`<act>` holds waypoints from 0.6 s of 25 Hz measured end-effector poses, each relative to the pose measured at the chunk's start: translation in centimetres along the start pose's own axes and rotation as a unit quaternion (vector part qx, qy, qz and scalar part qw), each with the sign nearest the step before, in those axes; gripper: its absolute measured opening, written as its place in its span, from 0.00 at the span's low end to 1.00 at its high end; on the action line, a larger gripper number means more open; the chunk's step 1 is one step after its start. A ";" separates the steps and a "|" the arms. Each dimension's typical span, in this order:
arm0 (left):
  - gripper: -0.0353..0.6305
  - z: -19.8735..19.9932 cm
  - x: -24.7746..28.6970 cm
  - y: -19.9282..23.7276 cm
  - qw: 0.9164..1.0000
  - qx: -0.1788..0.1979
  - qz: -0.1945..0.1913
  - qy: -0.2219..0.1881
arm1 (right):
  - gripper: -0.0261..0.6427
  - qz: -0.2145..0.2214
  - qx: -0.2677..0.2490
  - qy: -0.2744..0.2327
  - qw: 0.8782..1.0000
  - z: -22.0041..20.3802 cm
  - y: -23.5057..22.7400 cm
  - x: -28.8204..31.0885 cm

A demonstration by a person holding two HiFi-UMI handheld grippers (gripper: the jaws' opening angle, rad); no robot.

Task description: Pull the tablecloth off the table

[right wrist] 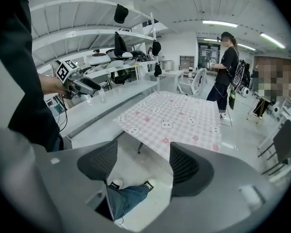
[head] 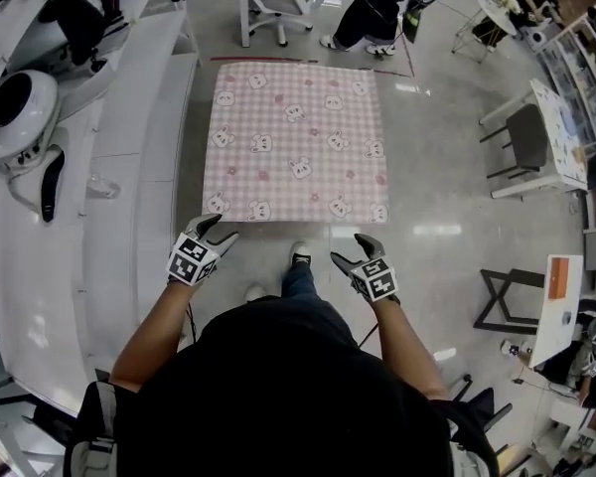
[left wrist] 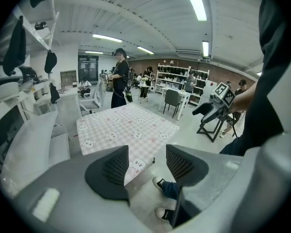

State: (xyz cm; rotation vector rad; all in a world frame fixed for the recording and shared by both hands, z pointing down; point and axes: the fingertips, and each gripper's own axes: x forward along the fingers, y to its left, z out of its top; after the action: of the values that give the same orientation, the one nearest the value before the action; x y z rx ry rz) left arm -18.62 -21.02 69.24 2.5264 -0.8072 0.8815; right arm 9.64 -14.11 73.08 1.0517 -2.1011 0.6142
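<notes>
**Both grippers open, just short of the tablecloth's near edge**

The tablecloth (head: 295,142), pink-checked with rabbit prints, lies flat and covers the surface. Of the surface itself, only what seems to be a leg (right wrist: 138,148) is shown under the near edge. The left hand-held gripper (head: 217,231) is held just short of the near left corner. The right hand-held gripper (head: 352,253) is held short of the near edge, a little inward of the right corner. In both gripper views the jaws are seen spread apart with nothing between the pads. Only floor, the person's shoes (head: 300,254) and the cloth's edge are framed beyond them. The cloth is not yet touched, so the task is judged to be at the reach, before any grip.

For the step to be done well, the hem should be fed deep between the pads before the jaws are closed, since thin cloth pinched at the tips is likely to slip. Both grips should be made before any pull is begun. The pull is best kept low and even on both sides, towards the body, so that the cloth slides off square and is not bunched. Care is called for at the white bench (head: 149,147) just beside the left edge, where the cloth could catch.
</notes>
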 end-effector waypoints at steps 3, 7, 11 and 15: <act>0.41 -1.0 1.6 0.3 1.000 -0.010 0.000 0.019 | 0.59 0.005 0.001 0.016 1.000 -0.8 -1.3 1.3; 0.41 -1.9 3.6 0.8 0.999 -0.010 0.004 0.047 | 0.59 0.007 -0.003 0.036 0.999 -1.6 -3.0 3.0; 0.41 -2.8 5.4 1.4 0.997 -0.001 0.013 0.074 | 0.59 0.012 -0.006 0.048 0.999 -2.0 -4.5 4.4; 0.42 -4.1 7.3 2.0 0.994 0.025 0.025 0.101 | 0.59 0.014 -0.020 0.065 0.998 -2.7 -5.6 5.7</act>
State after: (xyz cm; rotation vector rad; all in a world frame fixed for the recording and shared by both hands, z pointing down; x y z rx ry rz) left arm -17.02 -23.48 77.35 2.4187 -0.7943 1.1642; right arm 12.81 -18.21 79.75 0.9373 -2.0093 0.6349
